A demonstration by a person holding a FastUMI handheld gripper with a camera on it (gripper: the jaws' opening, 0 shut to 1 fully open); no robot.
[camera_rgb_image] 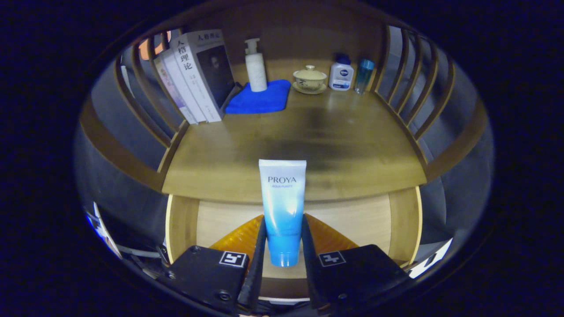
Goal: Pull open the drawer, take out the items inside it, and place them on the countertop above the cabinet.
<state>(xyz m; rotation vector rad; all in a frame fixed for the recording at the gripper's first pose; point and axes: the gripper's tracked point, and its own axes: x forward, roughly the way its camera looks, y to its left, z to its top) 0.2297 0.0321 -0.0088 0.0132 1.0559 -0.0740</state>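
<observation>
My gripper (282, 240) is shut on a blue-and-white cosmetic tube (282, 207), cap end down, both fingers pressing its lower half. The tube stands upright above the pulled-out wooden drawer (180, 222), whose pale floor shows beneath it. An orange thing (238, 237) lies in the drawer behind the fingers, mostly hidden. Beyond the tube stretches the wooden countertop (343, 149) above the cabinet, its front edge just behind the tube's upper half.
At the countertop's back stand leaning books (198, 75), a white pump bottle (256, 66) on a folded blue cloth (262, 99), a lidded tea bowl (309, 79), a small white-and-blue bottle (341, 74) and a teal glass (364, 75). Curved wooden rails (410, 88) fence both sides.
</observation>
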